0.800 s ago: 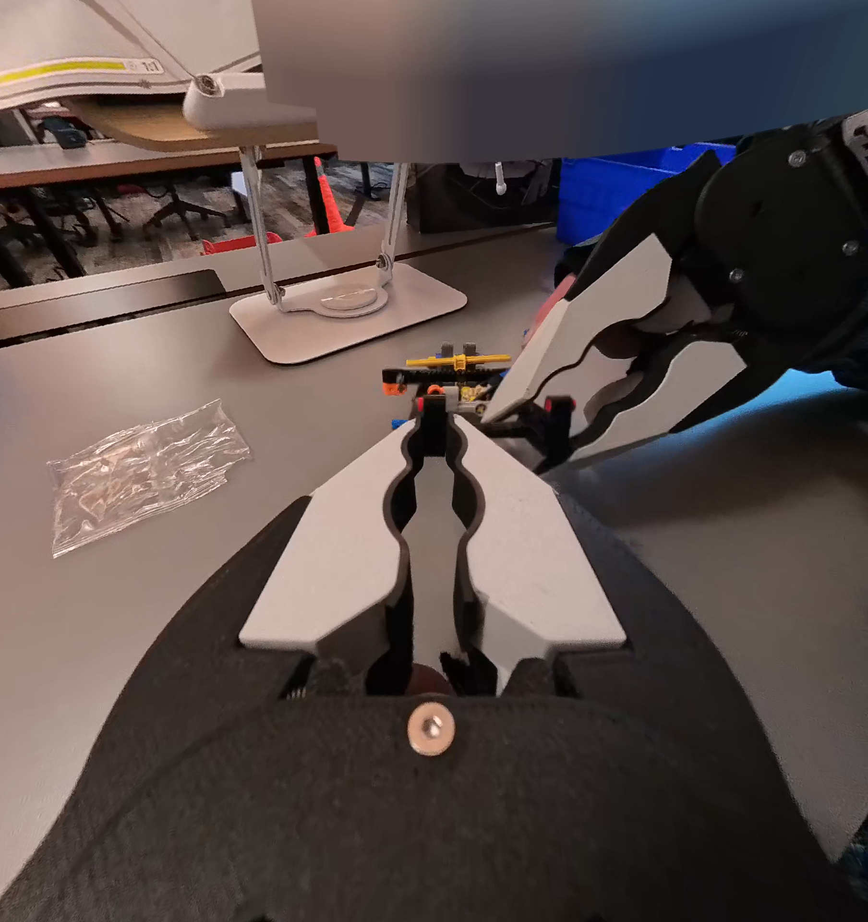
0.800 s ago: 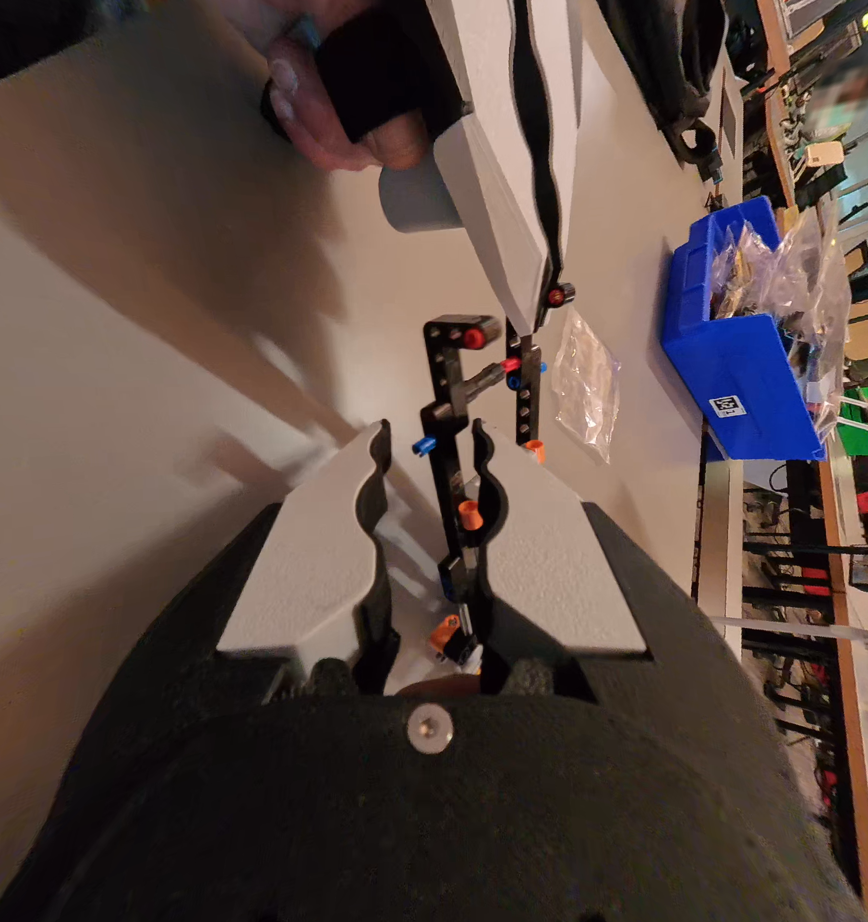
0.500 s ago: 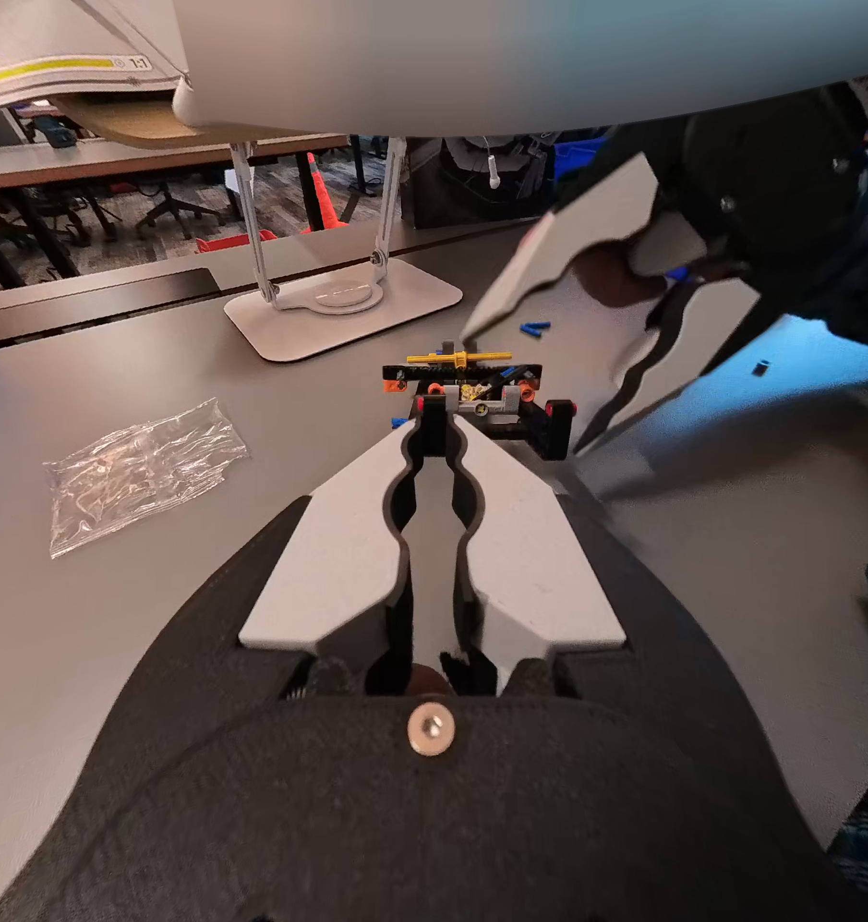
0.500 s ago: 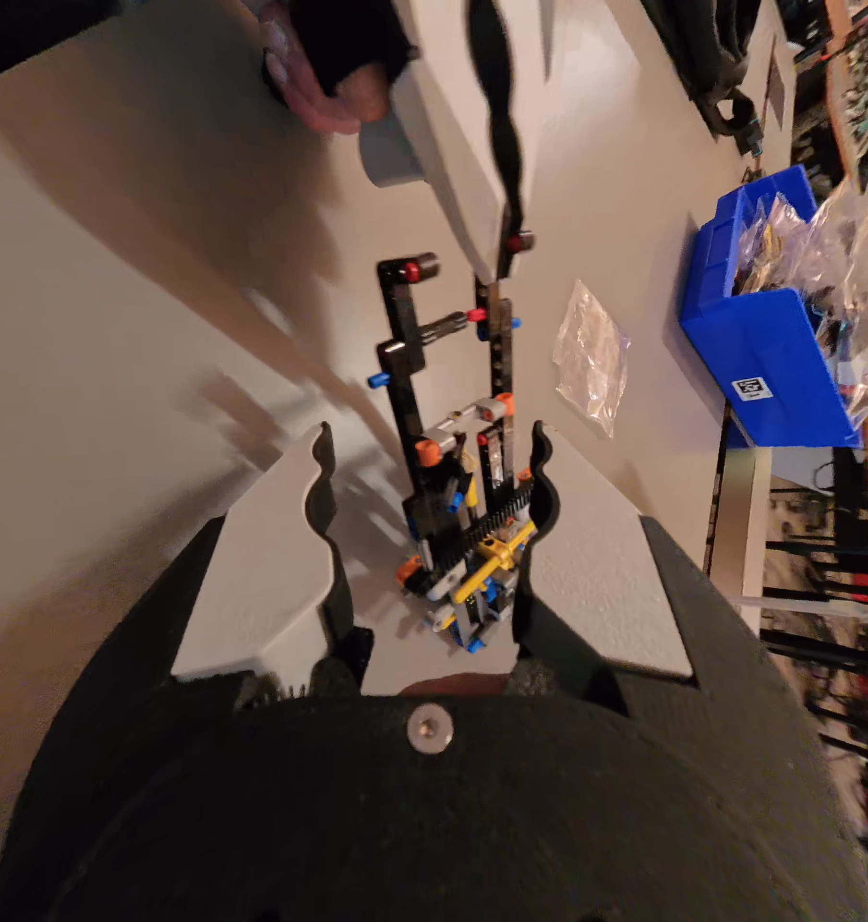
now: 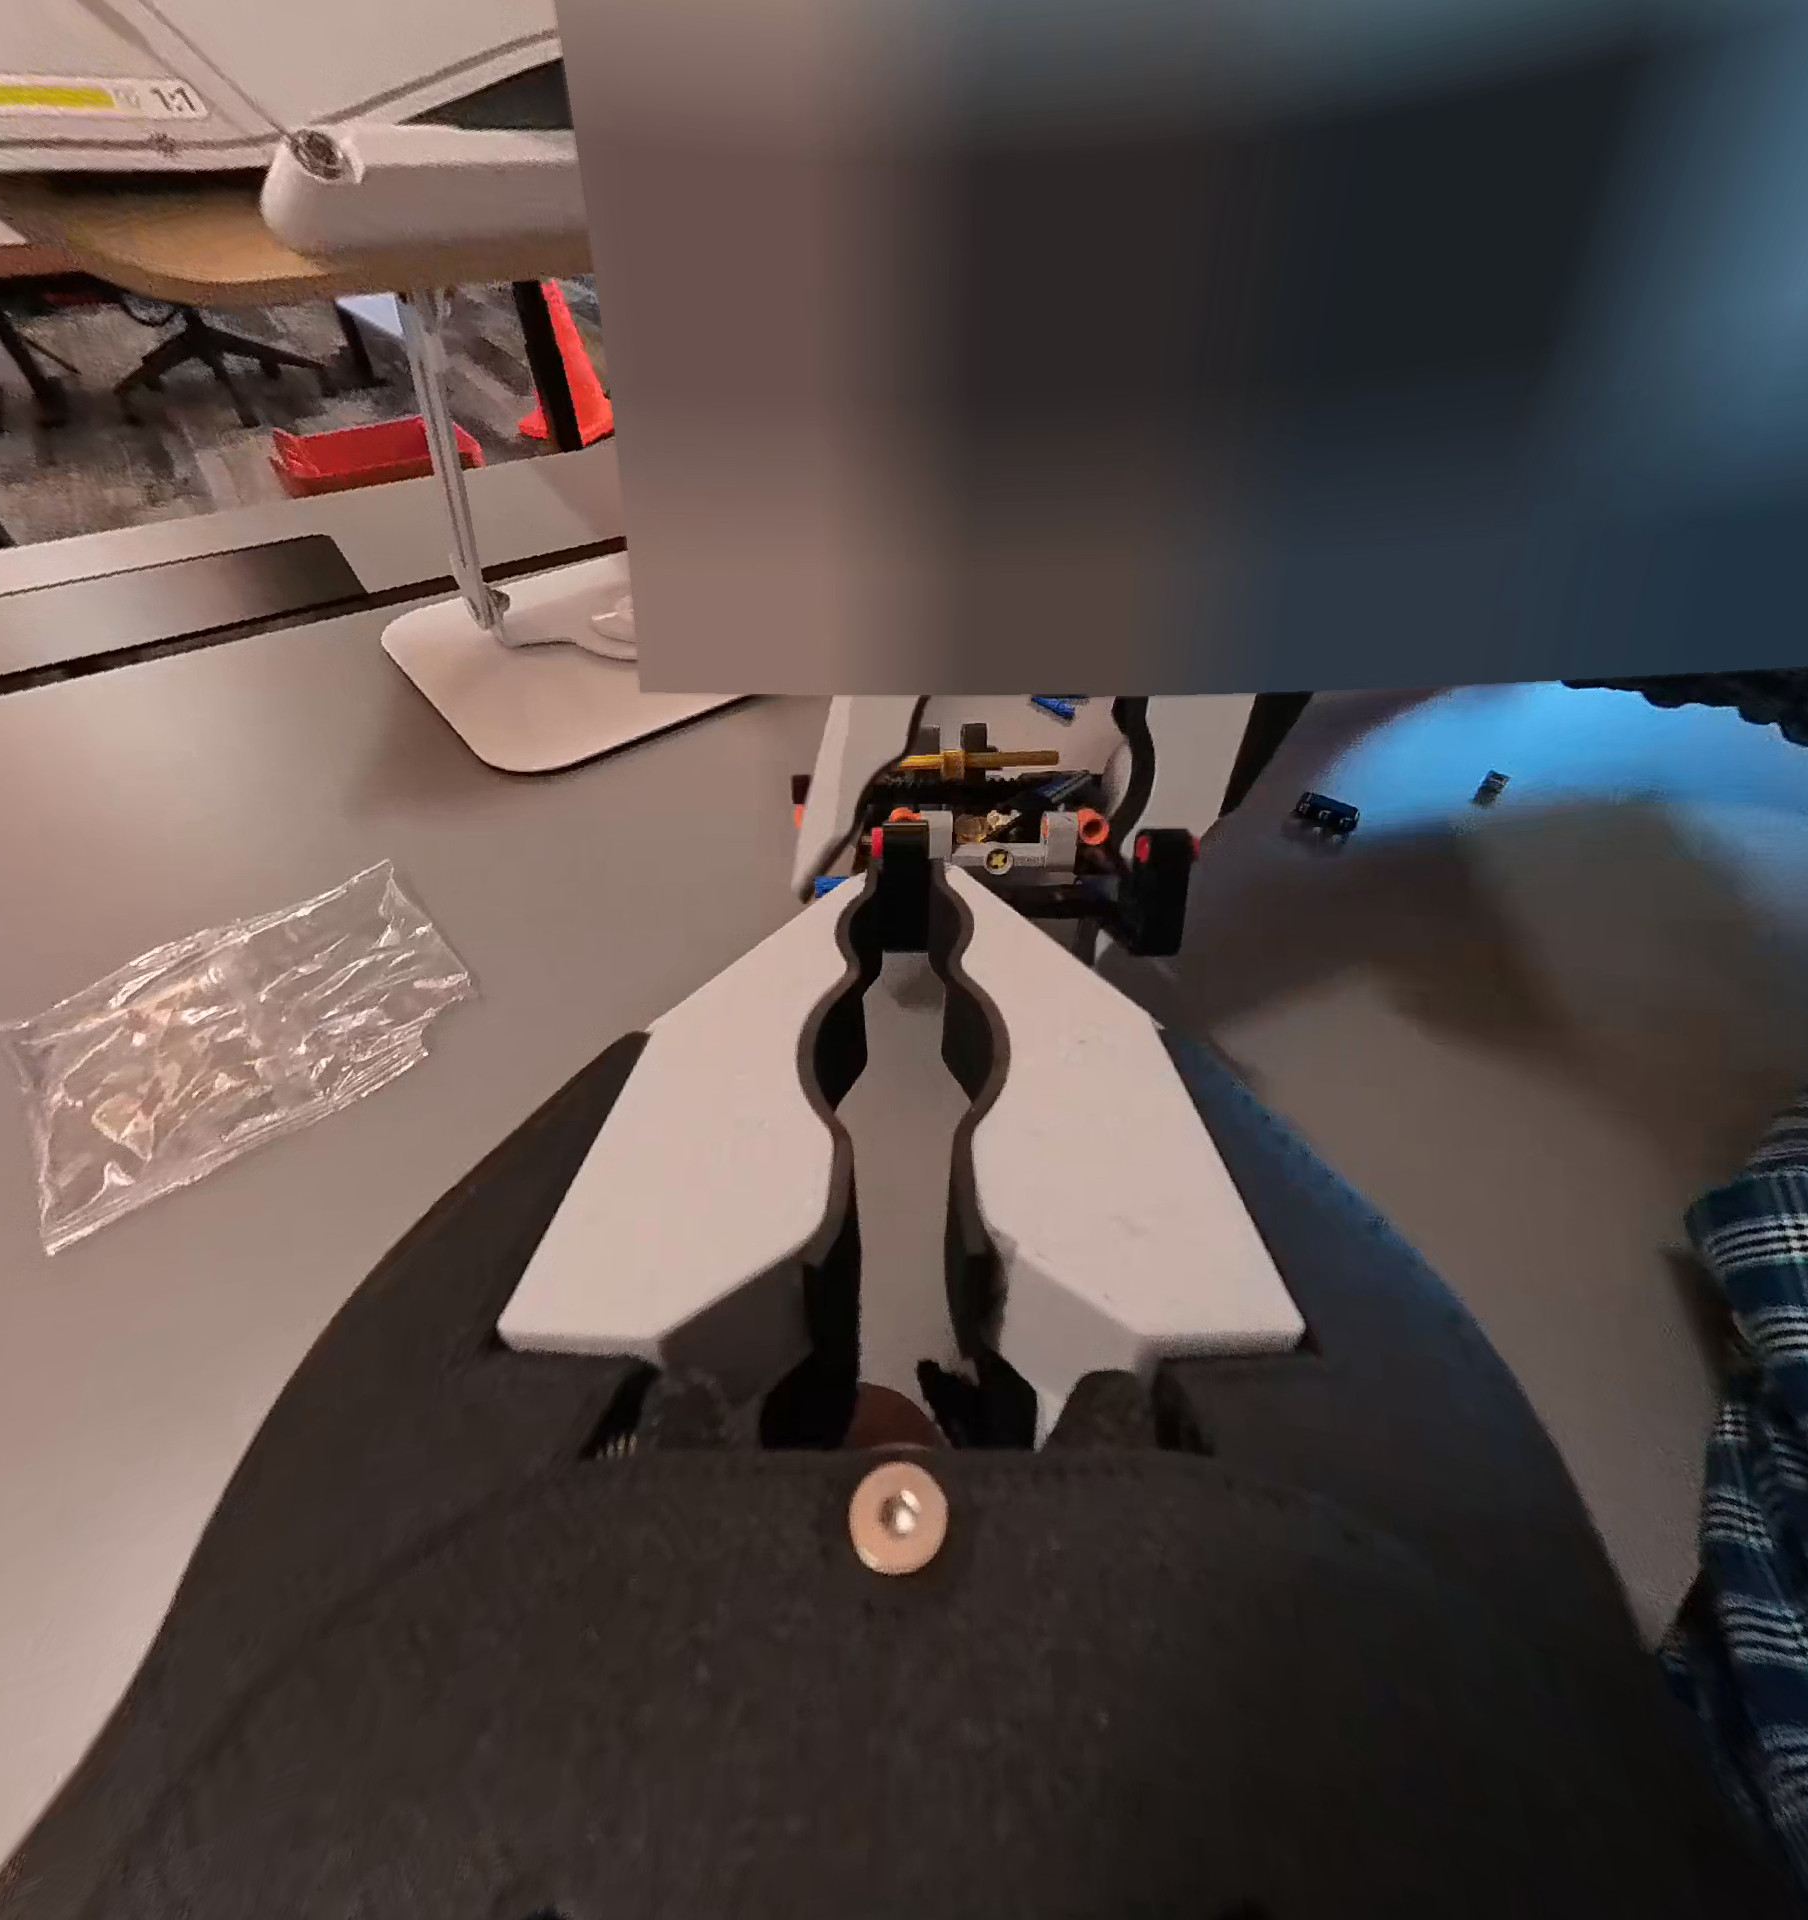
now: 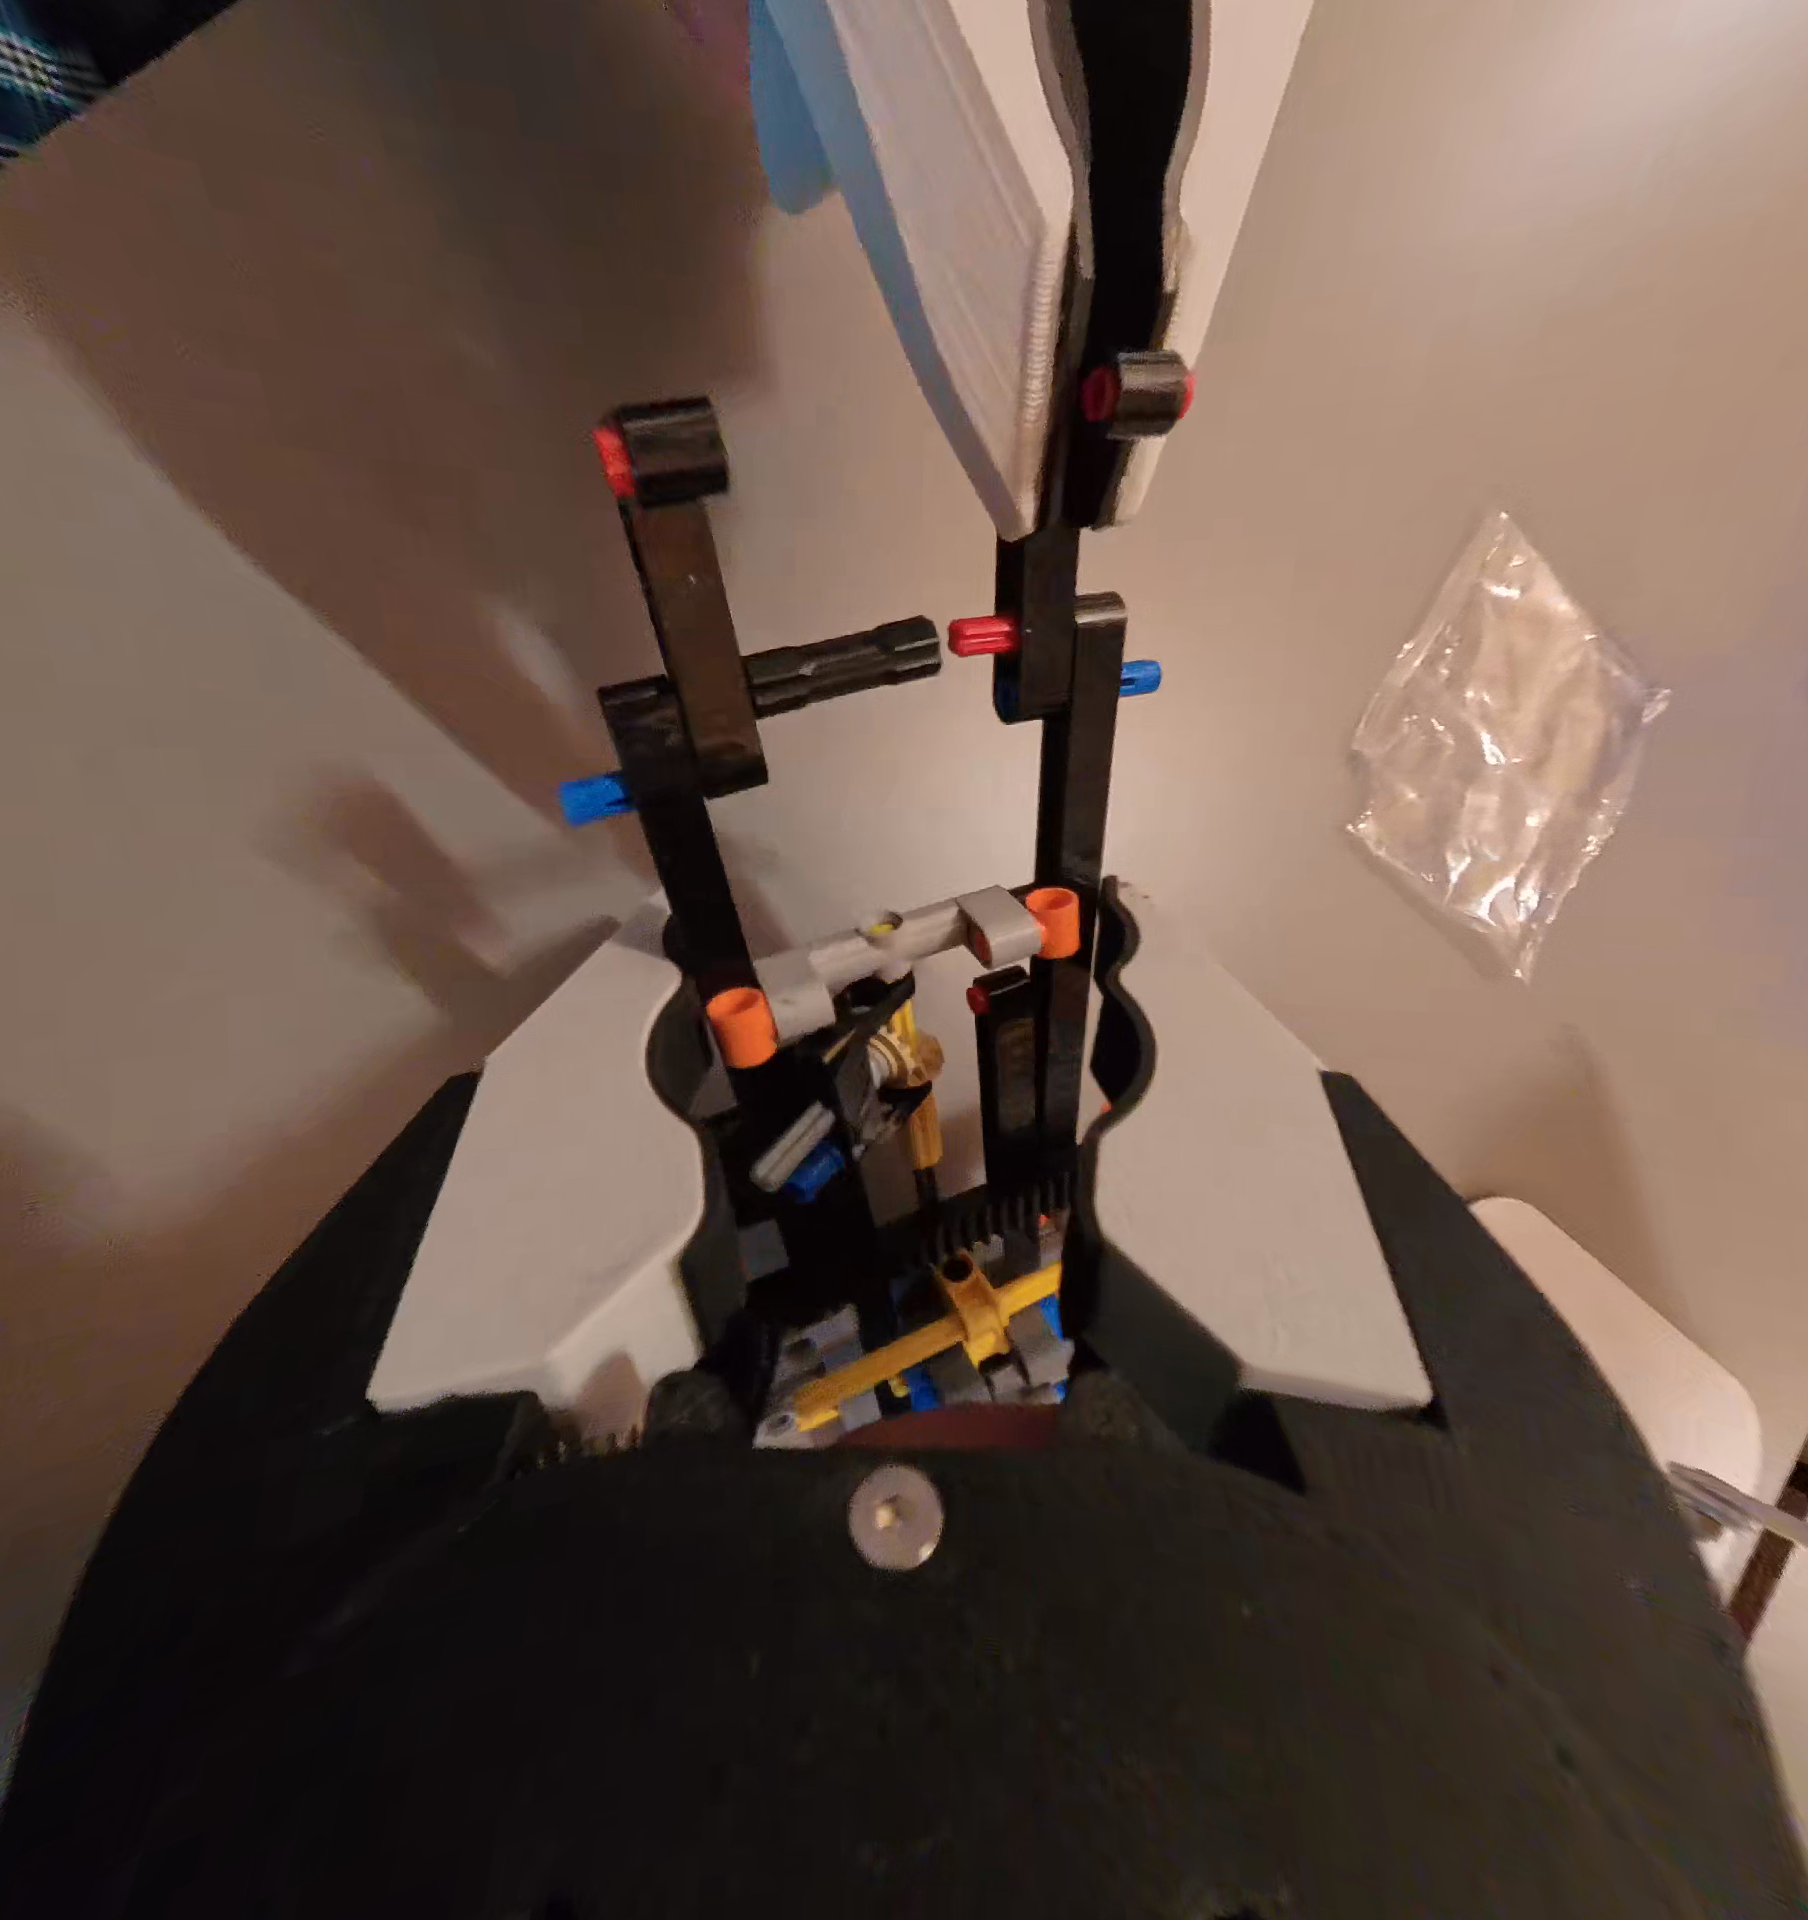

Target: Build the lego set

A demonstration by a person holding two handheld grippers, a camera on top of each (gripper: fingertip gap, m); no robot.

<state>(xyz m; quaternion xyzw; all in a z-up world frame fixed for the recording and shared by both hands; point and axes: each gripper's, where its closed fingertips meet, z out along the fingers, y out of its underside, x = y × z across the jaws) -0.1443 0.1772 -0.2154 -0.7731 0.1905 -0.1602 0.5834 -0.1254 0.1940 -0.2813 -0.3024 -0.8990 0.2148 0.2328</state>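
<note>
The lego assembly (image 6: 879, 1091) is a frame of two long black beams with red, blue and orange pins, a grey crossbar, a black rack and a yellow axle. It lies on the grey table (image 5: 464, 1351). My left gripper (image 5: 900, 883) is shut on the near end of one black beam (image 5: 900, 904); it also shows at the top of the right wrist view (image 6: 1076, 499). My right gripper (image 6: 889, 925) straddles the geared end, its pads against both sides of the frame. Its fingers (image 5: 838, 790) show beyond the assembly (image 5: 993, 831) in the left wrist view.
A clear plastic bag (image 5: 225, 1039) lies left of the assembly, also in the right wrist view (image 6: 1502, 748). A white stand base (image 5: 526, 696) sits behind. Small loose pieces (image 5: 1326, 810) lie at the right. A plaid sleeve (image 5: 1793, 1351) is at the right edge. The grippers' ends are close to 7 cm from one another.
My right gripper swung from the right side to the far end of the assembly and closed around its geared end. My left gripper kept its hold on the beam.
</note>
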